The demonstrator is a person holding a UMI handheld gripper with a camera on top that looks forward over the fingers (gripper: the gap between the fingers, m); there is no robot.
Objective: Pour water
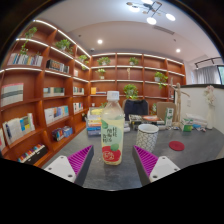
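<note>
Risk: bottle [112, 128] is tall and narrow, so an off-centre close could tip it toward the cup [147, 136] just beside it, or a loose hold could let it slip when tilted. Cap looks on, which would block pouring. Fingers [113, 160] wide open, holding nothing; bottle stands on the counter [190, 150] between them, gaps both sides.

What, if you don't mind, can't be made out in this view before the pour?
- Bottle: label print too small to read; the base sits low between the claw pads, so contact is unclear.
- Cup: inside hidden by its rim.
- Red item beyond the cup: too small to identify.
- Shelf books: titles too small.
</note>
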